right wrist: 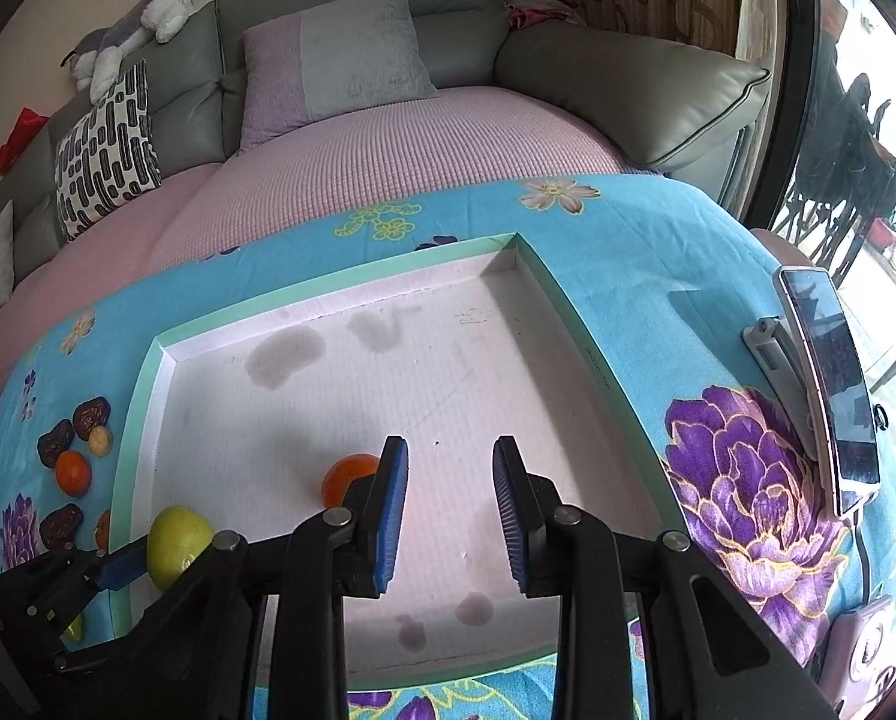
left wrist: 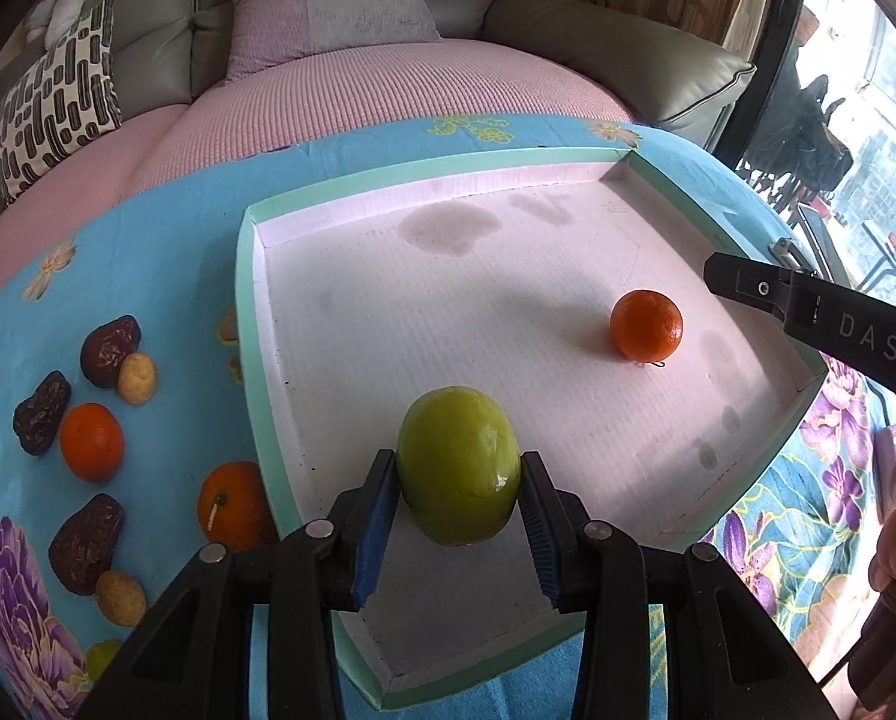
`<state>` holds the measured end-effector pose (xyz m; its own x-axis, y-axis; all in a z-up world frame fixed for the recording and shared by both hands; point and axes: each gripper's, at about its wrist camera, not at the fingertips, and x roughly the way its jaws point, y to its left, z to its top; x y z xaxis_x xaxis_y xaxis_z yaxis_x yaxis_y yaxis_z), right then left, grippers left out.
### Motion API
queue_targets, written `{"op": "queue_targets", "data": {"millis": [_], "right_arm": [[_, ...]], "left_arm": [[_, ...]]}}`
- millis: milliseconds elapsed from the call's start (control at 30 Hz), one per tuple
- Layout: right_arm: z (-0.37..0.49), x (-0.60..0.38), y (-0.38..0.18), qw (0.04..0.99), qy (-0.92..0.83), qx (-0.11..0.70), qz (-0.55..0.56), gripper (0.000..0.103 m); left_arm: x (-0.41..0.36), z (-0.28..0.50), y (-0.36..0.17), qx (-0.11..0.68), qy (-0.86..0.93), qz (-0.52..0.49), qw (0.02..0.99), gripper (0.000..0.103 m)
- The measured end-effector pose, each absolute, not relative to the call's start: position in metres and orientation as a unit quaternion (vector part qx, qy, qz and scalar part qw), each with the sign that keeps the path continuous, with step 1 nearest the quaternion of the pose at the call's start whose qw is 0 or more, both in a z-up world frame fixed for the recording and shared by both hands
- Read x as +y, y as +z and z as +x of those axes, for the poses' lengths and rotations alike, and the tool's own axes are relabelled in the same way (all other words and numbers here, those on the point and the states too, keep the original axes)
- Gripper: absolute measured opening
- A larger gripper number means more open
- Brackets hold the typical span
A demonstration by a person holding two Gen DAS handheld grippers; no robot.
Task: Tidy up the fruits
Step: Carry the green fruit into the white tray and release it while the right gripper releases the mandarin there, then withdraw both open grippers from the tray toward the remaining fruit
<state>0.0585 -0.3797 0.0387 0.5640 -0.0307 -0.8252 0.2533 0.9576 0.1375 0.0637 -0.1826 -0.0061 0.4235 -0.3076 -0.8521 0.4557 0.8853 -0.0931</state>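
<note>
Left gripper (left wrist: 459, 495): blue-padded jaws set on either side of a green fruit (left wrist: 459, 465), pads touching its flanks; the fruit sits low over the near part of the tray floor.

Right gripper (right wrist: 451, 519): jaws at their narrow setting with a bare gap between the pads, nothing held; it hangs above the tray's near right area.

Tray (left wrist: 250, 276): shallow, white floor with grey stains, mint-green rim, lying on a blue floral cloth (left wrist: 166, 240).

In the tray: 1 orange (left wrist: 646, 324), alone toward the right wall, well apart from the green fruit.

On the cloth left of the tray: 2 more oranges, 1 (left wrist: 92, 441) among the dates and 1 (left wrist: 232, 504) just beside the tray's rim; 3 dark wrinkled dates (left wrist: 111, 350); 2 small tan round fruits (left wrist: 137, 378); a pale green fruit at the lower edge, partly hidden.

Right of the tray: a phone (right wrist: 832, 384) propped on its stand.

Behind: grey sofa (right wrist: 628, 72) with a pink cover, cushions and a plush toy (right wrist: 130, 30).
</note>
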Motion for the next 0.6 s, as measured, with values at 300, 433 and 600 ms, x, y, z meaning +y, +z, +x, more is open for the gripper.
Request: {"op": "queue_targets", "data": {"millis": [300, 433, 600], "right_arm": [[0.062, -0.378, 0.036, 0.873, -0.08, 0.468, 0.115, 0.031], [0.063, -0.379, 0.033, 0.869, -0.081, 0.474, 0.114, 0.031], [0.065, -0.377, 0.028, 0.863, -0.077, 0.486, 0.112, 0.042]], "left_arm": [[-0.178, 0.06, 0.013, 0.469, -0.231, 0.071, 0.849, 0.067], [-0.163, 0.064, 0.026, 0.452, -0.219, 0.052, 0.863, 0.075], [-0.125, 0.083, 0.03, 0.438, -0.143, 0.014, 0.887, 0.098]]}}
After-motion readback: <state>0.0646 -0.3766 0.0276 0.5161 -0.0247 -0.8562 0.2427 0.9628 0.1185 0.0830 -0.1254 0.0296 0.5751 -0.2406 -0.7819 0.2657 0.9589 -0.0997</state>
